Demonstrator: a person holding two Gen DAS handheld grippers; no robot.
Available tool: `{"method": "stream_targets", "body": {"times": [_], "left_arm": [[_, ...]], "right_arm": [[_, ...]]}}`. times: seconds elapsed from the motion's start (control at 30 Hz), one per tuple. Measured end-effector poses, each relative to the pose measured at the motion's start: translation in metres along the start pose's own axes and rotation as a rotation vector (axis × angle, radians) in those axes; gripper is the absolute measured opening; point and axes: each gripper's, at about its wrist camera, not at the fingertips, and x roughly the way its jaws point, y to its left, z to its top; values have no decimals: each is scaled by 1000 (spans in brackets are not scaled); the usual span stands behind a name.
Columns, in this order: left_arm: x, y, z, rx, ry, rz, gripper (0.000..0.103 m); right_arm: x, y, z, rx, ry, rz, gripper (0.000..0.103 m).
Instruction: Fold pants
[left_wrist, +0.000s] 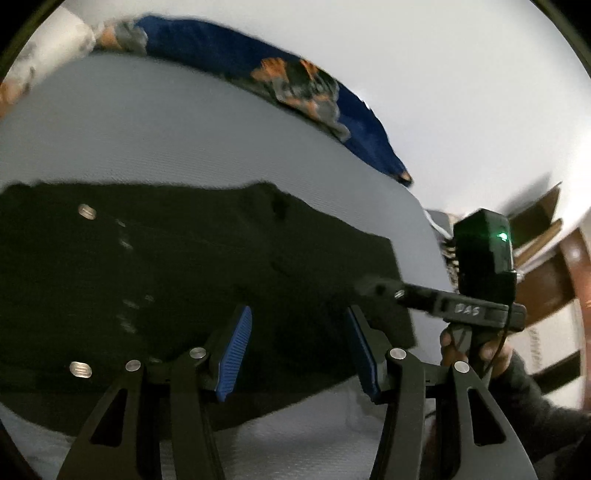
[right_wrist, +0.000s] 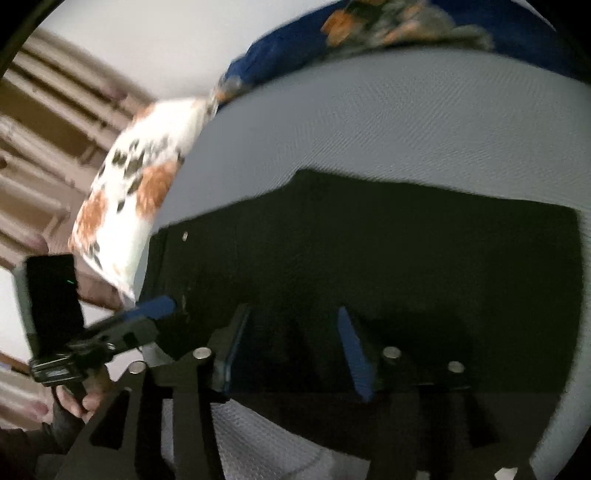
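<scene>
Black pants (left_wrist: 177, 266) lie folded flat on a pale grey mattress (left_wrist: 155, 129), metal buttons showing at their left end. My left gripper (left_wrist: 295, 343) is open, its blue pads above the pants' near edge, holding nothing. The right gripper (left_wrist: 373, 286) reaches in from the right over the pants' right end. In the right wrist view the pants (right_wrist: 369, 251) fill the middle. My right gripper (right_wrist: 291, 343) is open above their near edge. The left gripper (right_wrist: 155, 308) enters from the left at the pants' left end, its jaw state unclear there.
A blue patterned blanket (left_wrist: 258, 62) lies along the mattress's far edge. A white and orange floral pillow (right_wrist: 129, 195) sits at the left end of the bed. Wooden furniture (left_wrist: 546, 266) stands beyond the right end. A white wall is behind.
</scene>
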Motion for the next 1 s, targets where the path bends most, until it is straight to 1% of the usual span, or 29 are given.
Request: {"method": "stream_targets", "body": {"times": [0.13,0.23,0.3,0.53,0.57,0.63,0.7,0.77,0.8,0.87,0.9,1.0], "left_arm": [[28,1,3,-66,90,-69,53],[46,1,4,-86,143,-68,53],[57,2,4,-101,174,-56,53],[86,7,2,-154,235,-46,53],[90,8,1,-162,244,-49,53],[94,4,2,-166,235,-71,52],[98,-2,0,-157,243,-79,44],[106,-6,-4,-149,270,-57,19],[110,-7,-5,-150,278,-51,12],[109,-9,-7,-151,264,-43,9],[104,-14,-6,-135,248,-39,8],[86,-26,-4,-100,207,-58,8]], "right_arm": [[-29,-29,-17,95,-72,-19,48],[-43,-48,-29,162,-106,-15,48],[-46,-54,-34,189,-118,-17,48],[-49,-70,-43,231,-136,-3,48],[-49,-71,-43,233,-137,-2,48],[-48,-74,-45,235,-138,3,48],[-49,-76,-48,234,-140,3,48],[-47,-77,-51,234,-139,-5,48],[-46,-77,-51,234,-137,-10,48],[-45,-76,-54,228,-130,-23,48],[-45,-75,-56,219,-129,-33,48],[-47,-71,-57,189,-132,-64,48]]}}
